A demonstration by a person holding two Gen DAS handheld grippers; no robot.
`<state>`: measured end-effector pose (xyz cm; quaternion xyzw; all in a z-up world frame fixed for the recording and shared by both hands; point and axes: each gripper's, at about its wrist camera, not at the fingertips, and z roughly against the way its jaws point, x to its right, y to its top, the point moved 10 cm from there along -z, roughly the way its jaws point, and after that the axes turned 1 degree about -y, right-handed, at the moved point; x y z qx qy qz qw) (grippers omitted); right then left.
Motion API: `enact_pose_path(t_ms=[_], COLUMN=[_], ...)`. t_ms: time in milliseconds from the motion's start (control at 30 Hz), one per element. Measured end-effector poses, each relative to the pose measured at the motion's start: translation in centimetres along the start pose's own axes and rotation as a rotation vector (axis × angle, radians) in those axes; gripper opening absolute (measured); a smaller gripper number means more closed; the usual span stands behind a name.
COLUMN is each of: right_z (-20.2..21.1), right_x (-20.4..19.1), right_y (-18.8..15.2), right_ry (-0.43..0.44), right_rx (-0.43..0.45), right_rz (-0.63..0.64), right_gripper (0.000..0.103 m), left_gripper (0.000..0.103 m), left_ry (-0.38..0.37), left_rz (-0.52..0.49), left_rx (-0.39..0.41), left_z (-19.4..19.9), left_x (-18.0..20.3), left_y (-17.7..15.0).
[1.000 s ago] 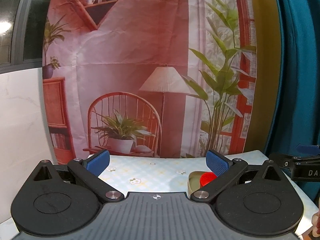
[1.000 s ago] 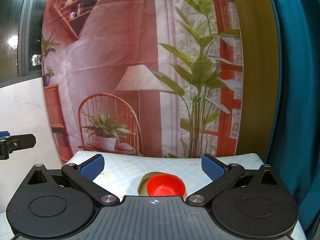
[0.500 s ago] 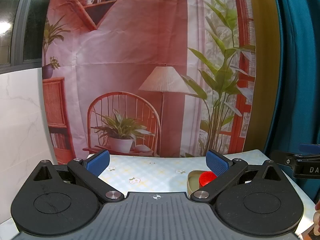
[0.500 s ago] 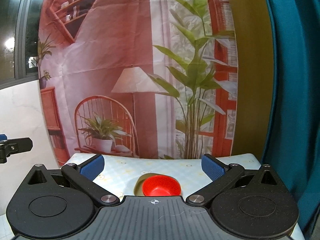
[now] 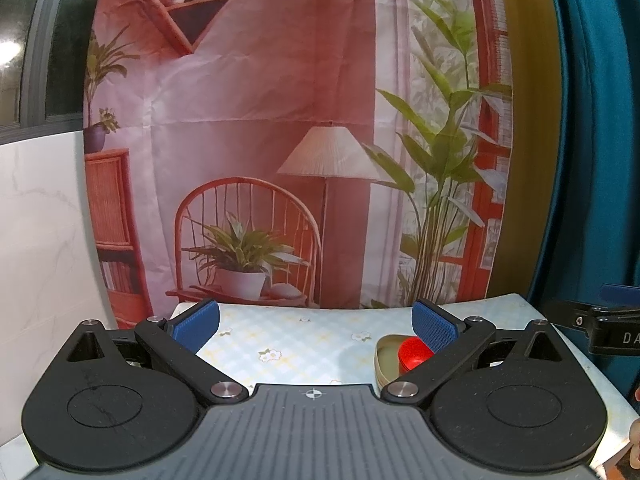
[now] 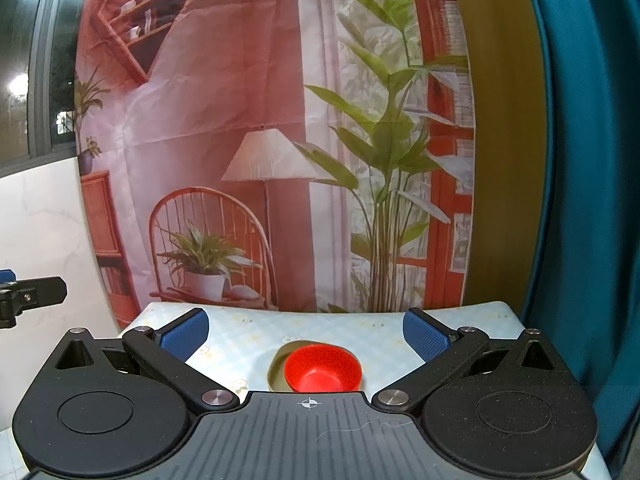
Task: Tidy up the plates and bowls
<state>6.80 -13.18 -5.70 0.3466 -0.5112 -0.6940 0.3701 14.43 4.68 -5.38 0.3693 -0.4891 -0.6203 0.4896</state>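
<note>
A small red bowl (image 6: 322, 368) sits on an olive-tan plate (image 6: 276, 372) on the table with the pale blue flowered cloth (image 6: 360, 328). My right gripper (image 6: 306, 334) is open and empty, above the table, with the bowl between and just below its blue fingertips. In the left wrist view the same red bowl (image 5: 414, 354) and plate (image 5: 386, 358) lie partly hidden behind the right finger. My left gripper (image 5: 316, 322) is open and empty above the cloth (image 5: 300, 344), left of the dishes.
A printed backdrop (image 5: 280, 120) of a room hangs behind the table's far edge. A teal curtain (image 6: 580, 200) stands at the right. A white marble wall (image 5: 40, 220) is at the left. Each gripper shows at the edge of the other's view.
The right wrist view has shifted slightly; the red bowl sits a little more to the right between the fingers. Both grippers stay open. The left barely moved.
</note>
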Motion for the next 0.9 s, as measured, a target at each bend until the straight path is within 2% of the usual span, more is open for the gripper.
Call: enact_pose_path(t_ms=[900], right_z=[-0.05], right_x=[0.39], right_y=[0.22], right_ry=[-0.005], right_rx=[0.004], right_rz=[0.005], right_gripper=[0.103], left_gripper=[0.103], left_ry=[0.007], left_rz=[0.005], left_rx=[-0.003], left_z=[-0.10], left_x=[-0.14], left_y=[-0.05])
